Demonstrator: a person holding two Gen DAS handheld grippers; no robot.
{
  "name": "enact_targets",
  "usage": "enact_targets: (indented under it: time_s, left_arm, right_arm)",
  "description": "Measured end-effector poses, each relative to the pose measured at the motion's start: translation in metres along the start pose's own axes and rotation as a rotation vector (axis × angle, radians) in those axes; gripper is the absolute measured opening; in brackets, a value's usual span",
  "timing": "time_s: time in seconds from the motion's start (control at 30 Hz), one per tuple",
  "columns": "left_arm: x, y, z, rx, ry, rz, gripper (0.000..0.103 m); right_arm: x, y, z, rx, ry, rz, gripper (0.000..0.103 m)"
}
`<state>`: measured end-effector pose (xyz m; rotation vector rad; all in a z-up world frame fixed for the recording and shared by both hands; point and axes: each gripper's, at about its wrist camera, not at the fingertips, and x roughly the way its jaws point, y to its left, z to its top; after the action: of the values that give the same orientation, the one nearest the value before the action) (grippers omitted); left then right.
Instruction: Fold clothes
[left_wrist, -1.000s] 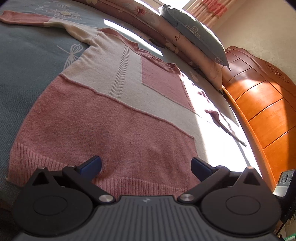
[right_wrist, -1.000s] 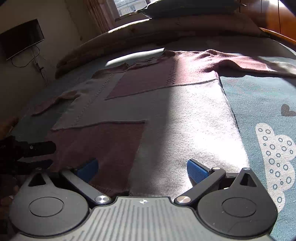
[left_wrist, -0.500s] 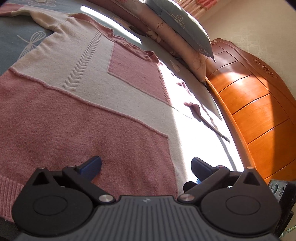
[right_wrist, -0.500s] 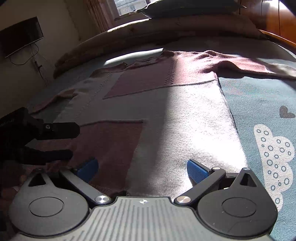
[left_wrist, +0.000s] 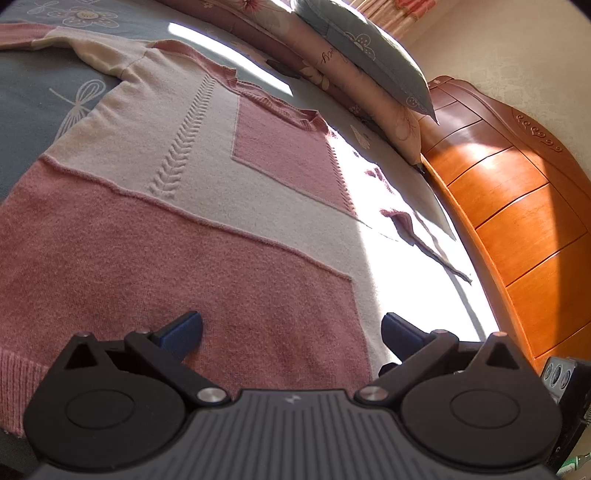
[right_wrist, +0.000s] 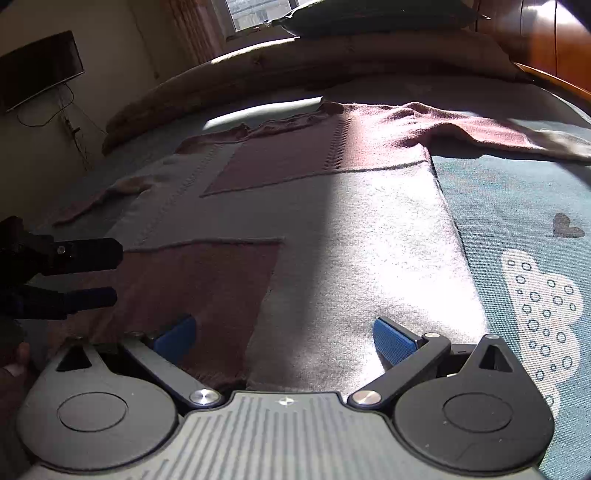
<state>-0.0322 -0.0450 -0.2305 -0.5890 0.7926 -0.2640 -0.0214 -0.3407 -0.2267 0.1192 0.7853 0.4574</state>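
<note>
The bed (left_wrist: 33, 99) fills both views, covered in a blue-grey sheet printed with flowers, a dragonfly and, in the right wrist view, a white cloud with rings and a small heart. A wooden headboard (left_wrist: 524, 221) of orange panels runs along the right of the left wrist view. Two pillows (left_wrist: 369, 62) lie stacked at the far edge of the bed.

The sweater (left_wrist: 192, 229) lies spread flat on the bed, front up, in pink and cream blocks with a knitted braid down the cream part. Its ribbed hem is the near edge, its neckline the far one. One sleeve (left_wrist: 48, 35) stretches to the far left; the other sleeve (right_wrist: 498, 129) reaches right across the sheet. A bright band of sunlight crosses the right half.

A dark television (right_wrist: 37, 70) hangs on the far left wall.

The left claw (left_wrist: 291, 328) hangs just over the pink hem, fingers wide apart, gripping nothing. The right claw (right_wrist: 282, 334) is likewise spread wide above the cream part near the hem.
</note>
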Motion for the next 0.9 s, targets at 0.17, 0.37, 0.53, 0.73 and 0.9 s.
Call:
enact_targets:
  time_s: [0.17,0.37,0.53,0.73,0.9]
  left_arm:
    - [-0.019,0.000,-0.029,0.029,0.006,-0.005,0.102]
    - [-0.024,-0.017,0.007,0.135,-0.079,0.063,0.102]
    - [0.017,-0.028,0.042,0.255,-0.077,0.352,0.102]
    - [0.049,-0.014,0.025,0.402,-0.101,0.436,0.102]
    - [0.038,-0.006,0.013,0.447,-0.146,0.356,0.102]
  right_arm:
    - [-0.002,-0.001,0.000,0.004,-0.002,0.008,0.103]
    - [-0.002,0.003,-0.006,-0.041,-0.013,0.002,0.103]
    - [0.001,0.012,-0.015,-0.141,-0.030,-0.037,0.103]
    - [0.005,0.031,-0.038,-0.295,-0.093,-0.133,0.103]
    - [-0.005,0.034,-0.047,-0.254,-0.122,-0.176,0.103]
